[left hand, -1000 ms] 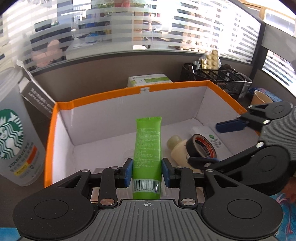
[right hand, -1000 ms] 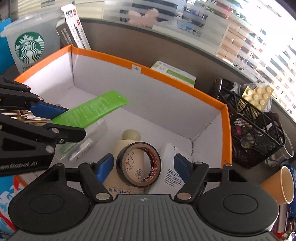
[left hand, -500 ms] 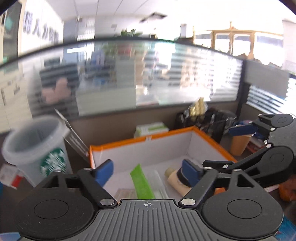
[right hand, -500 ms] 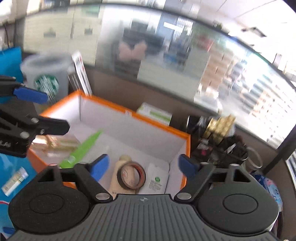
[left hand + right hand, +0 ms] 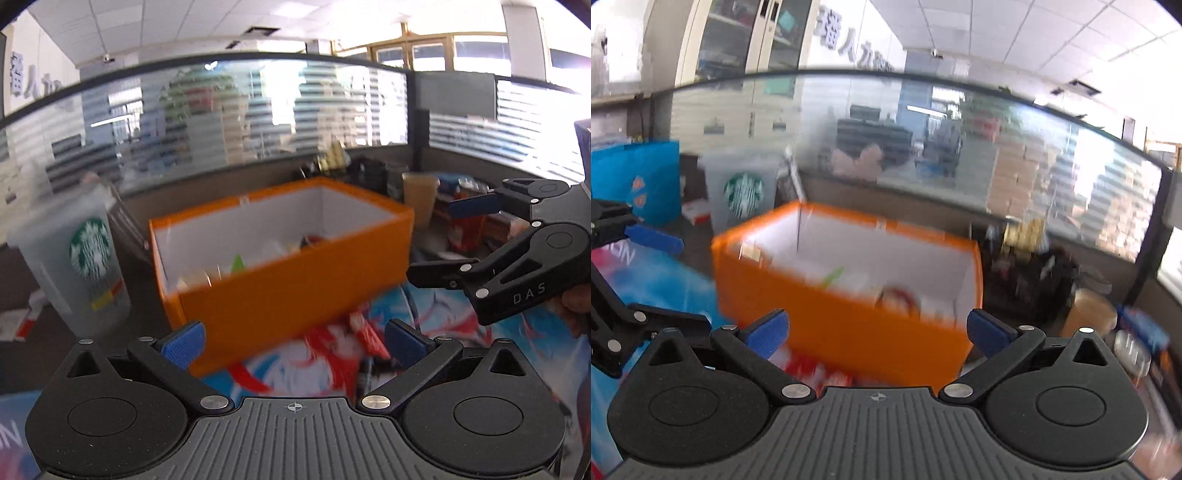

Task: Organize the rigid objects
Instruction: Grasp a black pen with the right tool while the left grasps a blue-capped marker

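Note:
The orange box (image 5: 288, 280) with white inner walls stands on the desk in front of both grippers; it also shows in the right wrist view (image 5: 849, 317). Inside it I see the green tube (image 5: 237, 263) and blurred items, with a red-and-black tape roll (image 5: 899, 295) in the right wrist view. My left gripper (image 5: 293, 341) is open and empty, pulled back from the box's near wall. My right gripper (image 5: 877, 328) is open and empty, also back from the box. Each gripper shows in the other's view: the right one (image 5: 472, 236) and the left one (image 5: 650, 266).
A Starbucks cup (image 5: 79, 258) stands left of the box. A paper cup (image 5: 419, 197) and a black mesh organiser (image 5: 1038, 273) stand to the right. A colourful mat (image 5: 314, 354) covers the desk in front. A blue bag (image 5: 635, 181) stands at far left.
My left gripper let go of the green tube and opened. Both grippers lifted and drew back from the box, which now sits farther away. The tube and tape lie in the box.

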A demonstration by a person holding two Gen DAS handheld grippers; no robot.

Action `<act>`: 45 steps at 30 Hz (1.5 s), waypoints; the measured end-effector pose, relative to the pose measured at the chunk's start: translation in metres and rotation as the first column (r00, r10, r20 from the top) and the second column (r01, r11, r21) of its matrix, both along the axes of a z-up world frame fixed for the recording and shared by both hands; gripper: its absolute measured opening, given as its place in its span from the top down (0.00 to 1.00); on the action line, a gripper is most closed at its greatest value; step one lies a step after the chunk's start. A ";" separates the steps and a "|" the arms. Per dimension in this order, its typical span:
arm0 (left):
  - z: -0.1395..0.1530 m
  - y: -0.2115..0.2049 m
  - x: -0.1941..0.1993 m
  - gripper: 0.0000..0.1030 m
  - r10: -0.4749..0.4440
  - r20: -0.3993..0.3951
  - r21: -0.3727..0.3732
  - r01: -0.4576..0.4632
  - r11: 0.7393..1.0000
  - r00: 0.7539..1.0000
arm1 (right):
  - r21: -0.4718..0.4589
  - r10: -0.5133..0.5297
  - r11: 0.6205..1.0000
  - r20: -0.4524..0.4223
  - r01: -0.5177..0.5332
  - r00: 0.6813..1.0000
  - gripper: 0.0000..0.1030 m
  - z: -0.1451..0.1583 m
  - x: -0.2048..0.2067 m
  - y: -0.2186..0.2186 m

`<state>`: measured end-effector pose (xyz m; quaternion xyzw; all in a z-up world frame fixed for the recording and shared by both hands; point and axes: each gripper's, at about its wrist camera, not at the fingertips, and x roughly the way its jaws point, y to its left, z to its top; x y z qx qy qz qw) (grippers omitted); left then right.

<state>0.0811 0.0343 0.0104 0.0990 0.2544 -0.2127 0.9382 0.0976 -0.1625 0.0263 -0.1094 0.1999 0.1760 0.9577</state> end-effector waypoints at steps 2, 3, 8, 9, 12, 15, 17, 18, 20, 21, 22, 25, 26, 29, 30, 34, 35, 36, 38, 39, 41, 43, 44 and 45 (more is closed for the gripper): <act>-0.014 0.002 -0.007 0.00 -0.011 -0.022 0.001 0.011 1.000 1.000 | 0.000 -0.005 1.000 -0.022 0.005 1.000 0.03 -0.019 -0.010 0.001; -0.019 0.003 -0.011 0.00 -0.020 -0.028 -0.001 0.020 1.000 0.999 | 0.010 -0.007 1.000 -0.037 0.007 0.999 0.04 -0.028 -0.014 0.000; -0.037 -0.001 -0.021 0.00 -0.062 -0.055 0.002 0.062 0.998 0.997 | 0.056 -0.031 0.998 -0.117 0.038 0.993 0.22 -0.055 -0.025 -0.005; -0.040 -0.002 -0.022 0.00 -0.071 -0.061 -0.002 0.071 0.997 0.996 | 0.051 -0.034 0.998 -0.123 0.040 0.992 0.24 -0.058 -0.027 -0.004; -0.049 -0.007 -0.025 0.00 -0.086 -0.083 0.002 0.086 0.996 0.993 | 0.004 -0.042 0.999 -0.126 0.043 0.991 0.33 -0.063 -0.033 0.002; -0.057 -0.011 -0.028 0.00 -0.107 -0.092 0.005 0.108 0.994 0.990 | -0.010 -0.035 0.999 -0.145 0.034 0.989 0.49 -0.067 -0.036 0.004; -0.061 -0.013 -0.027 0.00 -0.114 -0.108 0.001 0.115 0.993 0.988 | 0.000 -0.035 0.999 -0.167 0.036 0.985 0.62 -0.070 -0.035 0.003; -0.063 -0.014 -0.026 0.01 -0.115 -0.118 -0.007 0.115 0.993 0.986 | 0.006 -0.042 0.999 -0.179 0.043 0.983 0.66 -0.073 -0.033 0.001; -0.068 -0.014 -0.022 0.01 -0.108 -0.150 -0.024 0.106 0.994 0.983 | 0.023 -0.047 0.998 -0.210 0.053 0.977 0.75 -0.077 -0.030 -0.002; -0.072 -0.014 -0.020 0.04 -0.099 -0.162 -0.026 0.096 0.995 0.982 | 0.028 -0.046 0.998 -0.225 0.053 0.973 0.75 -0.080 -0.029 -0.004; -0.074 -0.014 -0.022 0.08 -0.086 -0.137 -0.013 0.085 0.996 0.987 | 0.033 -0.046 0.998 -0.233 0.055 0.971 0.76 -0.082 -0.028 -0.005; -0.072 -0.017 -0.023 0.45 -0.075 -0.111 -0.008 0.074 0.997 0.991 | 0.036 -0.043 0.998 -0.223 0.052 0.974 0.80 -0.083 -0.030 -0.004; -0.072 -0.018 -0.023 0.54 -0.070 -0.102 -0.010 0.069 0.998 0.992 | 0.035 -0.041 0.998 -0.222 0.049 0.974 0.82 -0.083 -0.031 -0.003; -0.071 -0.017 -0.019 0.66 -0.074 -0.099 -0.020 0.072 0.997 0.992 | 0.026 -0.037 0.999 -0.210 0.043 0.977 0.84 -0.084 -0.032 0.000; -0.071 -0.017 -0.019 0.68 -0.072 -0.099 -0.021 0.070 0.997 0.992 | 0.027 -0.035 0.999 -0.210 0.042 0.977 0.85 -0.084 -0.032 0.001; -0.070 -0.018 -0.020 0.71 -0.060 -0.093 -0.012 0.059 0.998 0.994 | 0.033 -0.036 0.999 -0.208 0.043 0.978 0.86 -0.084 -0.032 0.001; -0.070 -0.019 -0.022 0.72 -0.056 -0.091 -0.008 0.056 0.998 0.994 | 0.032 -0.035 0.999 -0.207 0.042 0.978 0.87 -0.084 -0.032 0.001; -0.070 -0.020 -0.022 0.75 -0.053 -0.090 -0.004 0.053 0.999 0.995 | 0.031 -0.034 0.999 -0.206 0.041 0.978 0.88 -0.084 -0.032 0.001; -0.069 -0.024 -0.024 0.83 -0.047 -0.087 0.006 0.048 0.999 0.995 | 0.024 -0.035 0.999 -0.200 0.041 0.979 0.90 -0.085 -0.033 0.003; -0.069 -0.026 -0.025 0.86 -0.044 -0.085 0.012 0.046 0.999 0.995 | 0.022 -0.035 0.999 -0.198 0.040 0.980 0.90 -0.085 -0.034 0.004; -0.069 -0.030 -0.028 0.89 -0.038 -0.077 0.025 0.040 0.999 0.996 | 0.020 -0.038 0.999 -0.197 0.043 0.980 0.90 -0.085 -0.034 0.005; -0.070 -0.031 -0.029 0.89 -0.029 -0.071 0.026 0.031 0.999 0.997 | 0.027 -0.040 0.999 -0.198 0.046 0.979 0.90 -0.085 -0.034 0.004; -0.070 -0.031 -0.030 0.89 -0.024 -0.071 0.022 0.026 0.999 0.997 | 0.031 -0.040 0.998 -0.199 0.047 0.979 0.90 -0.085 -0.034 0.004; -0.070 -0.030 -0.030 0.89 -0.021 -0.074 0.019 0.023 1.000 0.997 | 0.036 -0.040 0.998 -0.202 0.048 0.979 0.90 -0.085 -0.035 0.004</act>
